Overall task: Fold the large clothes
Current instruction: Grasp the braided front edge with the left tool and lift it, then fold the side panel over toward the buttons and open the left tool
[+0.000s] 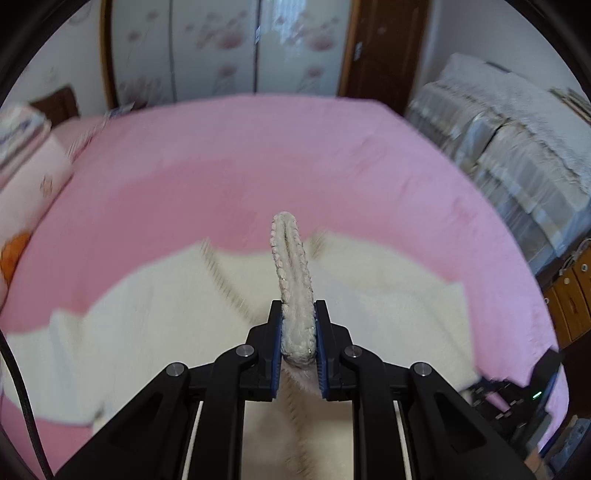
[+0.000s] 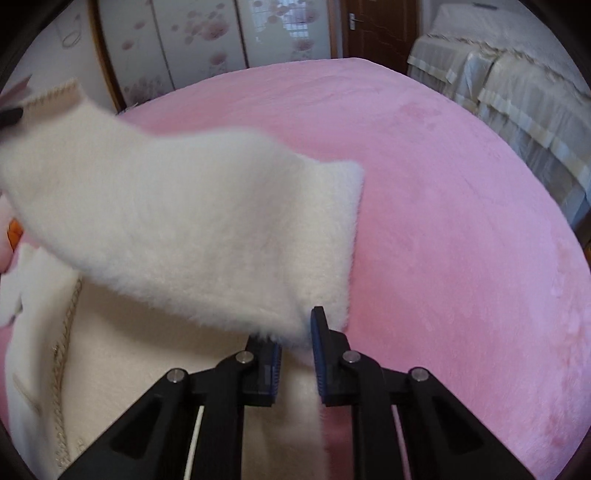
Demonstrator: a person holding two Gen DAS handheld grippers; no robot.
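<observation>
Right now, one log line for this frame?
stage: mid-fold | left gripper: shut on braided trim | right gripper: shut on fleece panel | garment: partly lifted off pink bed

A pink plush bed [image 2: 443, 206] is filling most of both views and serving as the landmark here. Beyond its far edge, a wardrobe with pink flower-printed sliding doors [image 2: 207, 40] is standing, with a brown wooden door [image 2: 373, 26] showing just to the right of it. Off the bed's right side a sofa under cream lace-trimmed covers [image 2: 509, 96] is sitting, and at the bed's left edge a pale pink pillow [image 1: 33, 177] is lying.
</observation>
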